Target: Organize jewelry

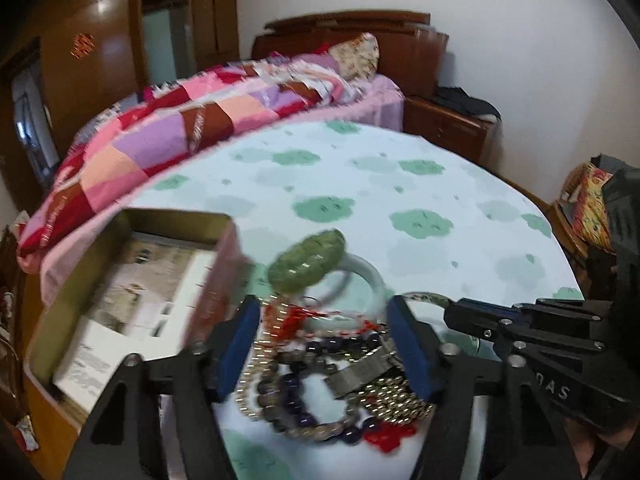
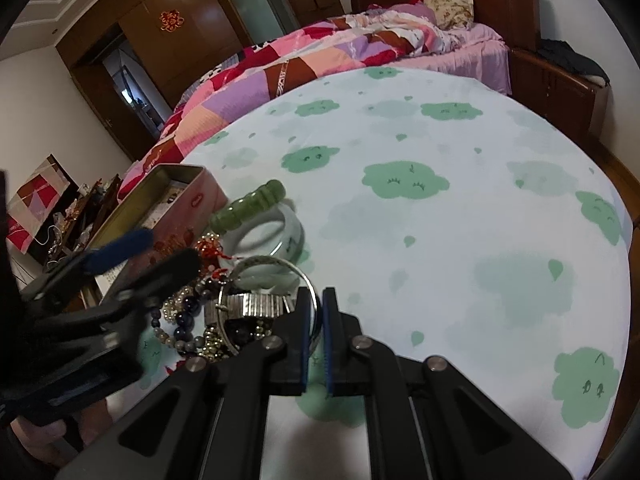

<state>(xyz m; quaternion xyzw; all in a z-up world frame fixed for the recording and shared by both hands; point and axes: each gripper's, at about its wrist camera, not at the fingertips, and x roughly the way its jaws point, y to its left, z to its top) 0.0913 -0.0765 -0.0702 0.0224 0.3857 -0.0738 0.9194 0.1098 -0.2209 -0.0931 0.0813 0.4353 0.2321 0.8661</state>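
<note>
A heap of jewelry (image 1: 320,376) lies on the cloud-print cloth: dark bead bracelets (image 1: 296,396), gold bead strands, red pieces, a metal watch band (image 1: 360,372). A green carved bangle (image 1: 306,266) rests on a pale jade bangle (image 2: 264,240). My left gripper (image 1: 324,340) is open, its blue pads on either side of the heap. My right gripper (image 2: 316,320) is shut on a thin silver bangle (image 2: 280,268) at the heap's right edge. An open tin box (image 1: 132,280) stands left of the heap; it also shows in the right wrist view (image 2: 176,196).
The table (image 2: 460,220) wears a white cloth with green clouds. A bed with a pink patchwork quilt (image 1: 180,132) lies behind, then a wooden wardrobe (image 1: 100,48) and a nightstand (image 1: 448,128). Cluttered items (image 2: 68,216) sit at the far left.
</note>
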